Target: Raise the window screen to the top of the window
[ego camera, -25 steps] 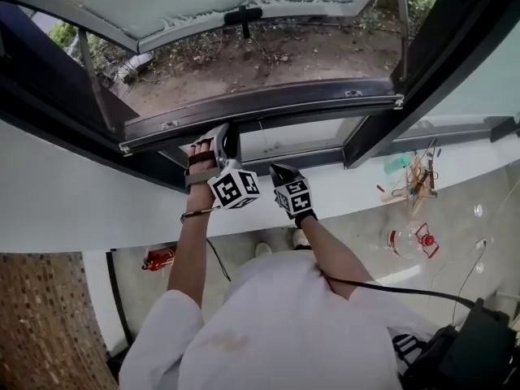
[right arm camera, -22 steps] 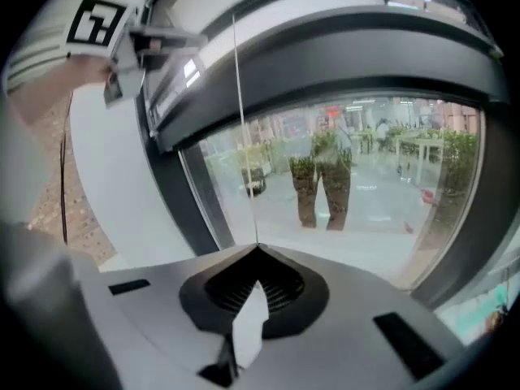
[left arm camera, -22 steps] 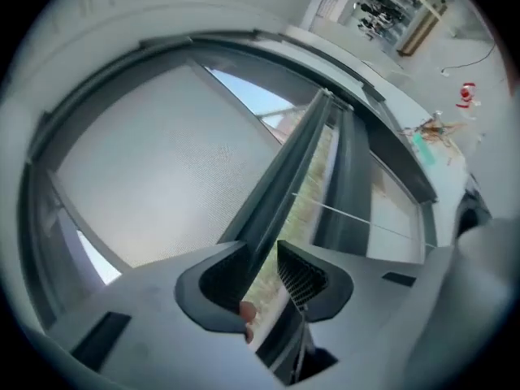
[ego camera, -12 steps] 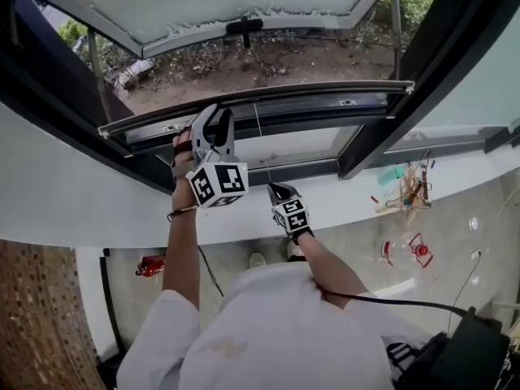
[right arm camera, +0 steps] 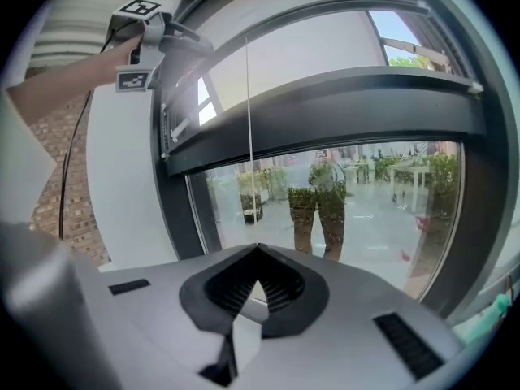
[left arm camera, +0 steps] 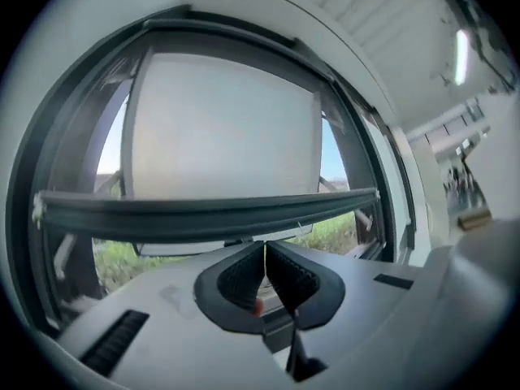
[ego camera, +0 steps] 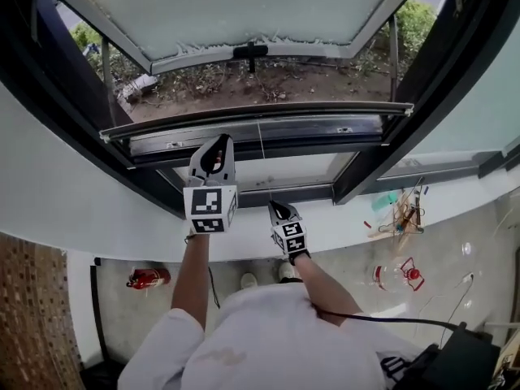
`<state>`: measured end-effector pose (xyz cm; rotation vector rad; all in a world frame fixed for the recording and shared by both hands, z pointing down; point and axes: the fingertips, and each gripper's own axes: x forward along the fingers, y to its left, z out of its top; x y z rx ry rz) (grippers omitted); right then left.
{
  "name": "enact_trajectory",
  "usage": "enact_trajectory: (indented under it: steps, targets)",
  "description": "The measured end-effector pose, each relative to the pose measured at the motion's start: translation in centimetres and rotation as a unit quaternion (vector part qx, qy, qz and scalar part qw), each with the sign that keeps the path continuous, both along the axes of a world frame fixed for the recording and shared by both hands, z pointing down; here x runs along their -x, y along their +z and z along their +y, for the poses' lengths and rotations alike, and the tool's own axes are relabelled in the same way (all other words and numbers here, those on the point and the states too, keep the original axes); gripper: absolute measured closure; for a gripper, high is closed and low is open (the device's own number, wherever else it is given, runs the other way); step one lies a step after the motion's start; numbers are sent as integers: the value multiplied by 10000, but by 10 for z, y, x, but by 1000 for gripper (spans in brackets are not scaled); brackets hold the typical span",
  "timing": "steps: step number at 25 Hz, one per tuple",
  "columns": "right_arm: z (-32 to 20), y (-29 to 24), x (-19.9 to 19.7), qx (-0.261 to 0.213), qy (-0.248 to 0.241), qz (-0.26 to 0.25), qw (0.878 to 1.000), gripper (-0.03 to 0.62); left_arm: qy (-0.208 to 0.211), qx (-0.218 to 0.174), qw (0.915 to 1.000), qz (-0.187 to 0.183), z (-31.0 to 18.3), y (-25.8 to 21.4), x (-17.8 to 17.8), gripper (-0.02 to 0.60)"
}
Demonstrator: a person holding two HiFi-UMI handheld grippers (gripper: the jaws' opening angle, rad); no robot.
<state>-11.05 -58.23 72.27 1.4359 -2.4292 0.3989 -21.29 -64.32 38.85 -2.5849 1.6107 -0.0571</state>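
Little done — the screen bar (left arm camera: 203,210) hangs low in the window (left arm camera: 49,136), the right gripper (right arm camera: 258,249) pinching its cord (right arm camera: 248,136), the left gripper (left arm camera: 265,249) just closed to an empty slit below — most of the rise remains.

The window is crossed from left to right by a dark screen bar (ego camera: 260,110), just past the left gripper (ego camera: 218,146). Nearer than the bar, the way is closed by a glass pane (ego camera: 301,167). A thin cord (ego camera: 260,140) is hung before it. Room is left between that gripper and the right gripper (ego camera: 275,206). Both sides are walled by dark frame posts (ego camera: 390,136).
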Motion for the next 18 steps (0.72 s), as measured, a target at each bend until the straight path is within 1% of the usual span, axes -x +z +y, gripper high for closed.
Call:
enact_trajectory:
  steps: [1,2,3,4,6,8,11,14,18]
  targets:
    - [0,-3,1,-23,0,-109,9999,594,32,194,9989,424,2,5,2,578]
    - [0,-6,3,-58,-10,-181,9998,594,43,366,9965,751,4,11,3,580]
    - [0,-10,4,-111,-16,-206,9997,594,17,503,9941,962,6,17,5,580]
    - [-1,-14,4,-189,-1,-177,9997,594,-45,604,9923,1079,9,24,7,580]
    - [-4,-29,3,-447,90,43,9990,594,-166,744,9898,1208,15,35,11,580]
    - [-7,-46,4,-765,140,323,9965,594,-141,862,9870,1348,24,45,11,580]
    - [-8,-66,11,-1069,152,448,9931,595,-59,976,9859,1357,35,59,9,580]
    - [-9,-83,17,-1224,140,266,9920,594,-65,1050,9862,1275,39,67,8,580]
    - [-12,-118,24,-1716,65,383,9844,594,27,917,9888,1178,44,64,6,580]
